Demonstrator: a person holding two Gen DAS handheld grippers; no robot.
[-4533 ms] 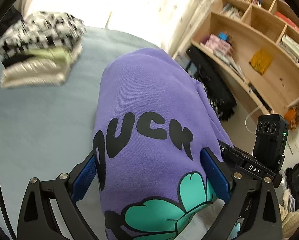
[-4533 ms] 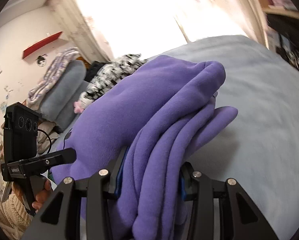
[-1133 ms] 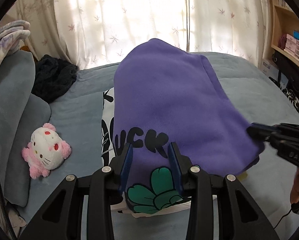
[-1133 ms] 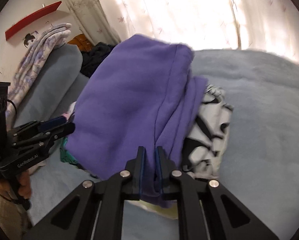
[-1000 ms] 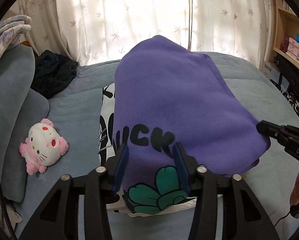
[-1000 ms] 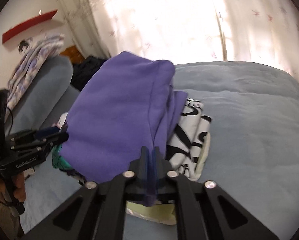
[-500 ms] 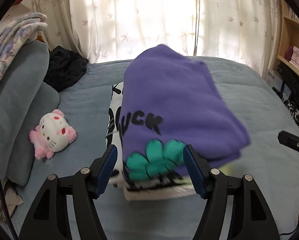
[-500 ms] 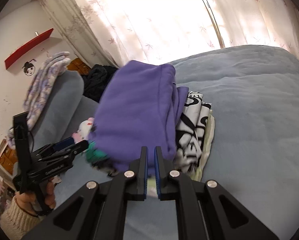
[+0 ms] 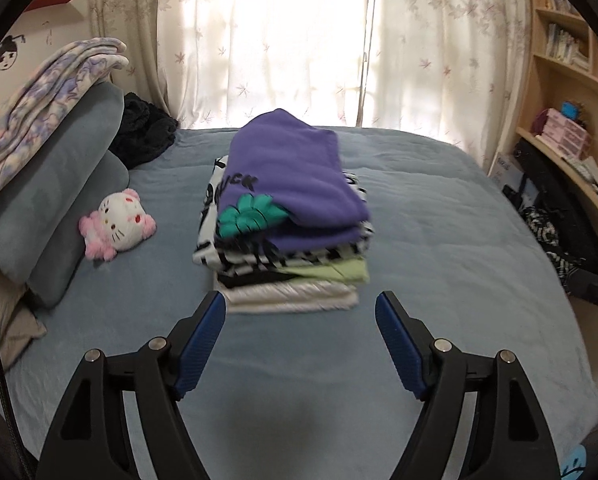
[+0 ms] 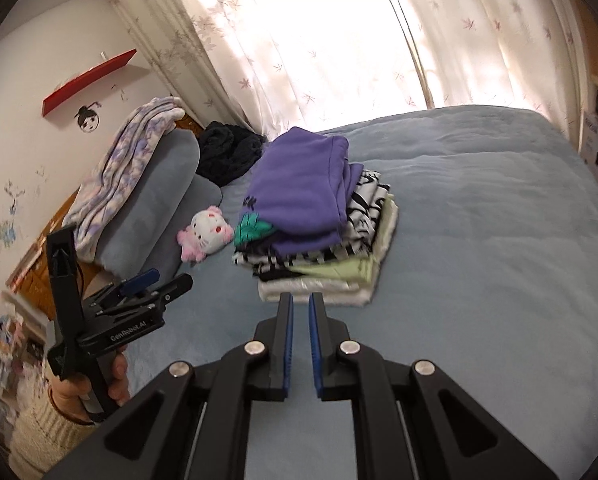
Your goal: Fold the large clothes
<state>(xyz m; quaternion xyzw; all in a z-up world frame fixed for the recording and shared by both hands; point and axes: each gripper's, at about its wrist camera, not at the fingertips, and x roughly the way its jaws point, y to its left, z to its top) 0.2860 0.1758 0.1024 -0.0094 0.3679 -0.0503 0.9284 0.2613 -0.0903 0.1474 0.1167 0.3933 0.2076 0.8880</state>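
Note:
A folded purple sweatshirt point(image 9: 299, 176) with black letters and a green print lies on top of a stack of folded clothes point(image 9: 295, 280) on the blue bed point(image 9: 439, 240). It also shows in the right wrist view point(image 10: 299, 192), on the same stack point(image 10: 331, 272). My left gripper point(image 9: 301, 308) is open and empty, just in front of the stack. My right gripper point(image 10: 301, 304) is empty, its jaws nearly closed with a narrow gap, near the stack's front edge. The left gripper also shows in the right wrist view point(image 10: 155, 280), held in a hand.
A white and pink plush toy point(image 9: 115, 224) lies left of the stack beside grey pillows point(image 9: 59, 184). A dark garment point(image 9: 147, 132) lies at the bed's far left. Wooden shelves point(image 9: 571, 128) stand at the right. Curtains point(image 9: 299, 40) hang behind the bed.
Both grippers let go of the purple sweatshirt, which now rests on the stack. Both pulled back from it. The left jaws opened wide.

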